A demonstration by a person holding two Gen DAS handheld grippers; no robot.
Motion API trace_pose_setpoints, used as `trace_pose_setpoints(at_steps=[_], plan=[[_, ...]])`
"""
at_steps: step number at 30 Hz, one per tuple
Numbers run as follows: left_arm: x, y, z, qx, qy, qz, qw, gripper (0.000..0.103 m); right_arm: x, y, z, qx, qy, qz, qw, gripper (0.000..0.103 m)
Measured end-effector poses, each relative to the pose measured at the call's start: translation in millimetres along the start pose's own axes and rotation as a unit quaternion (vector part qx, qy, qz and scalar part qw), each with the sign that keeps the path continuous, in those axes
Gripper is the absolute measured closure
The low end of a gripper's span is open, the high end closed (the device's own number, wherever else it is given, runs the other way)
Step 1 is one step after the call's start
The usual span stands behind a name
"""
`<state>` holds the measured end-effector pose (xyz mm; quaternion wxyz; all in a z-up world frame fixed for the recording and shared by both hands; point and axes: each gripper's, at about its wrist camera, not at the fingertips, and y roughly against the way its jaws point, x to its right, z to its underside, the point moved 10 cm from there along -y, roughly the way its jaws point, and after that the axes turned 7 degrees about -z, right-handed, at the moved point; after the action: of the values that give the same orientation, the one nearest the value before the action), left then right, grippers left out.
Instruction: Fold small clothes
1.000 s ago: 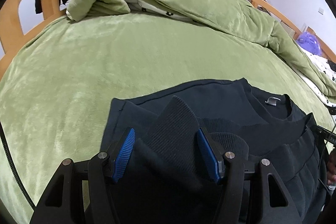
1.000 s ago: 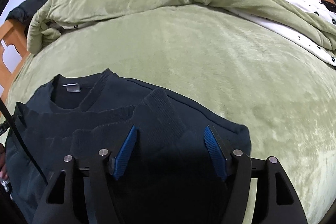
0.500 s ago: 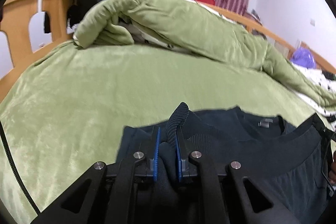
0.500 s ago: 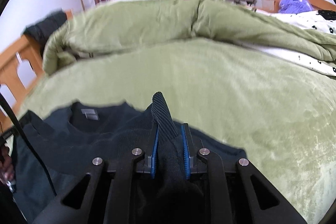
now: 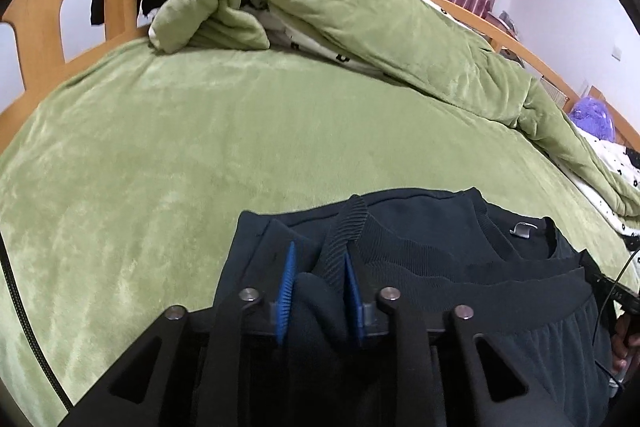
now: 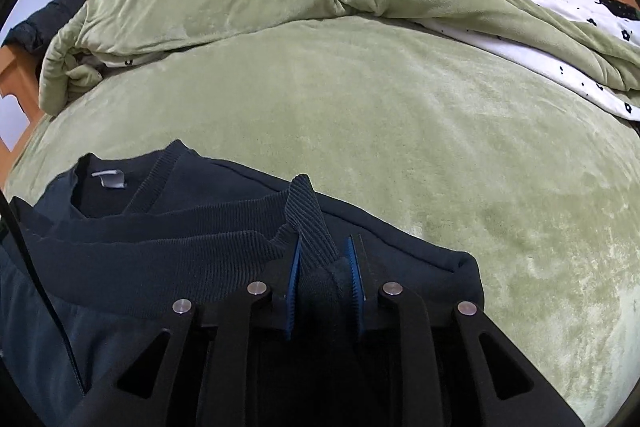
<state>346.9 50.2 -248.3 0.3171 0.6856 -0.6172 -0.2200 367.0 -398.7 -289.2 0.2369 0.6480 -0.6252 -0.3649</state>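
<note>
Both jaws, wide apart a second ago, are now clamped on the ribbed hem: left gripper [image 5: 316,281], right gripper [image 6: 325,277]. The dark sweatshirt [image 5: 424,227], lying on the green bed [image 5: 200,131], is ready to fold. Only the left view shows the person's hand [image 5: 622,343].

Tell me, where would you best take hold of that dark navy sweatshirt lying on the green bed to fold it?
By the ribbed bottom hem, one corner per side, coming in low from the near edge. The dark navy sweatshirt lies flat with its neck away, so the thick hem bunches into a ridge the jaws can pinch, as the left gripper and right gripper do now.
</note>
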Motion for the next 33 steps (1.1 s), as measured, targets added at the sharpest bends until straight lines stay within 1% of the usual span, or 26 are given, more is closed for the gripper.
trace_pose_setpoints(at_steps=[4,6,7,9,11,13,15,16,17,18,19,22,24,25,26,27,28,31,33], plan=[[-0.2,3.6,1.2,0.005,0.001,-0.006,1.0,0.062,3.5,0.3,2.8,-0.001,-0.003,0.003,1.0,0.078],[0.7,6.3,1.3,0.011,0.0,-0.008,0.9999,0.058,3.2,1.4,3.6,-0.001,-0.002,0.005,1.0,0.077],[1.9,8.5,1.6,0.014,-0.002,-0.006,0.9999,0.055,2.3,2.9,4.5,-0.001,-0.002,0.005,1.0,0.077],[6.8,12.4,2.1,0.019,-0.007,0.003,0.9998,0.051,2.2,3.1,5.1,0.0,0.0,0.008,1.0,0.076],[12.8,16.3,3.4,0.022,-0.015,0.014,0.9995,0.051,3.1,3.0,4.9,0.001,-0.001,0.007,1.0,0.076],[16.9,19.9,5.0,0.028,-0.024,0.013,0.9992,0.051,3.6,2.8,5.1,0.001,-0.004,0.005,1.0,0.076],[19.5,19.7,7.2,0.025,-0.03,0.013,0.9992,0.051,4.8,3.8,5.0,0.005,-0.008,0.002,1.0,0.075],[18.3,15.6,9.7,0.018,-0.035,-0.003,0.9992,0.051,4.8,4.4,4.8,0.006,-0.009,0.001,1.0,0.076],[16.9,13.0,11.0,0.015,-0.036,-0.01,0.9992,0.055,3.7,5.0,4.9,0.008,-0.008,-0.005,1.0,0.078],[14.7,9.3,11.6,0.013,-0.035,-0.018,0.9992,0.074,3.7,5.5,4.8,0.01,-0.007,-0.005,1.0,0.079],[10.9,6.7,11.3,0.011,-0.032,-0.029,0.999,0.083,3.4,6.9,4.4,0.012,-0.006,-0.006,1.0,0.081],[5.0,8.1,7.8,0.014,-0.01,-0.014,0.9998,0.085,2.6,18.3,-1.1,0.038,-0.011,-0.023,0.999,0.083],[6.7,10.8,6.5,0.021,-0.013,-0.012,0.9996,0.085,6.1,24.9,-4.8,0.052,-0.028,-0.04,0.997,0.083],[8.4,9.7,7.5,0.02,-0.018,-0.016,0.9995,0.085,6.1,22.5,-3.7,0.046,-0.029,-0.037,0.998,0.083],[10.1,7.7,8.8,0.017,-0.024,-0.021,0.9993,0.085,7.0,16.1,-0.2,0.032,-0.029,-0.028,0.999,0.083],[10.8,5.9,9.8,0.013,-0.028,-0.025,0.9992,0.084,7.1,7.2,4.7,0.011,-0.025,-0.014,1.0,0.083],[10.5,4.7,10.5,0.01,-0.029,-0.029,0.9991,0.08,6.1,3.9,5.6,0.004,-0.02,-0.006,1.0,0.082],[9.2,4.1,10.6,0.006,-0.021,-0.024,0.9995,0.079,6.3,6.1,5.1,0.006,-0.014,0.002,1.0,0.079],[8.2,5.2,10.3,0.006,-0.016,-0.022,0.9996,0.077,7.6,6.9,5.4,0.004,-0.019,-0.006,1.0,0.076]])
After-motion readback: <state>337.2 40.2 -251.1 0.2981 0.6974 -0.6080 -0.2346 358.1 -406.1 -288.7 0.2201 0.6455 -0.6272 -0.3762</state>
